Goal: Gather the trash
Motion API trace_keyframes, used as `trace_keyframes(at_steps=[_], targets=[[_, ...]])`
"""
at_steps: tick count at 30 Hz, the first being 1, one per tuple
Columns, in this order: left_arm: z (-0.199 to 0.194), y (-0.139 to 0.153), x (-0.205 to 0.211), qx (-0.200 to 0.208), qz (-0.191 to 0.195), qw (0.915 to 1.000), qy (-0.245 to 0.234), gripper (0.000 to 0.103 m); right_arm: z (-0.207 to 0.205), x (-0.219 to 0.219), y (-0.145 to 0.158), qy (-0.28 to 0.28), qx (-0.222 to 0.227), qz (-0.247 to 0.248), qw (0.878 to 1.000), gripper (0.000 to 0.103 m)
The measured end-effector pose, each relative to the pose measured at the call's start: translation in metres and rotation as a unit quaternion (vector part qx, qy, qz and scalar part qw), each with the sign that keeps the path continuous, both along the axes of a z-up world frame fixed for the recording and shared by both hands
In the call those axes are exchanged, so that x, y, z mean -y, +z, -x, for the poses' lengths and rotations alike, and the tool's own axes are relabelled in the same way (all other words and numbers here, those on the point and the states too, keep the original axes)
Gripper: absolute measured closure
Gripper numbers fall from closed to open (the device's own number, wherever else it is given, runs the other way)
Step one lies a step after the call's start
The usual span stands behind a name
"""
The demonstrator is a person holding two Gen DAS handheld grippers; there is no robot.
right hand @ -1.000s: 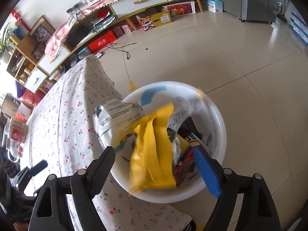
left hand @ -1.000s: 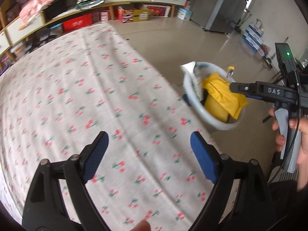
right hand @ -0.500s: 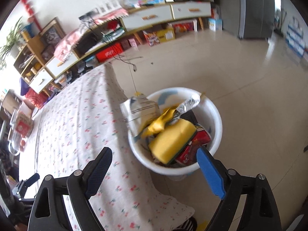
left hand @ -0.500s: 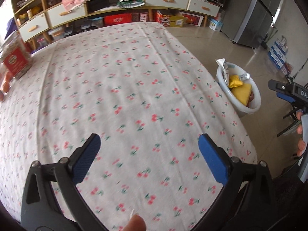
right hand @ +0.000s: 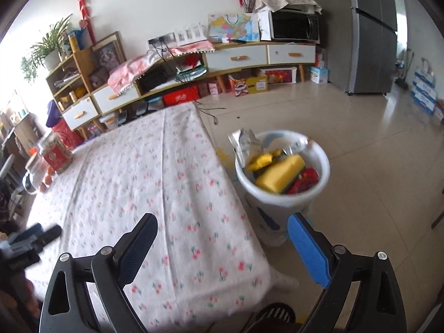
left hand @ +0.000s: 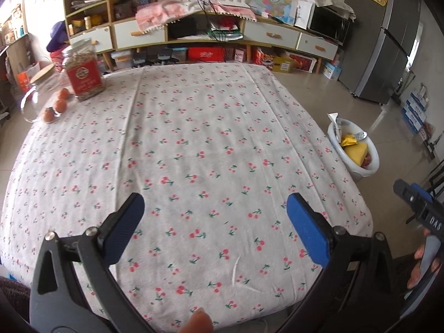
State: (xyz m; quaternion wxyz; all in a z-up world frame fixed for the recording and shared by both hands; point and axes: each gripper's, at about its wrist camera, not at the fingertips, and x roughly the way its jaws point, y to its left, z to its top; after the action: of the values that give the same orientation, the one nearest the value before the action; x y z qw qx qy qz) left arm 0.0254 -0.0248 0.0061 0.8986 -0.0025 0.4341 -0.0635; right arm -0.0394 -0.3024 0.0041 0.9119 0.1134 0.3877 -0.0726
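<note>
- Your left tongs [left hand: 213, 222] stand wide and empty; right tongs [right hand: 222, 241] are still opening, empty.
- Ahead-right, the heaped bin [right hand: 319, 191] could spill if knocked.

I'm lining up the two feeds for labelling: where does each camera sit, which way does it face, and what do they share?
Left wrist: on the left gripper, looking down across the cherry-print tablecloth toward the shelves; its open jaws, a fingertip and the right gripper show.
Right wrist: on the right gripper, looking over the table's edge at the white trash bin; its jaws are opening, nothing between them.
Shared: tablecloth, bin, red-labelled jar, shelves.
</note>
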Motion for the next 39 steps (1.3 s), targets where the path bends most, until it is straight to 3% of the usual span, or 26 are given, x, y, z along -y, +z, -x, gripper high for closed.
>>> trace_keyframes(at_steps=[6, 39], targets=[[0.006, -0.003, -0.002, -0.002, 0.006, 1.0000, 0.005, 0.001, 0.006, -0.012, -0.004, -0.004, -0.002, 0.040, 0.999, 0.007], [0.018, 0.004, 0.008, 0.011, 0.003, 0.9999, -0.007, 0.001, 0.006, -0.011, -0.012, -0.011, -0.009, 0.034, 0.999, 0.007]])
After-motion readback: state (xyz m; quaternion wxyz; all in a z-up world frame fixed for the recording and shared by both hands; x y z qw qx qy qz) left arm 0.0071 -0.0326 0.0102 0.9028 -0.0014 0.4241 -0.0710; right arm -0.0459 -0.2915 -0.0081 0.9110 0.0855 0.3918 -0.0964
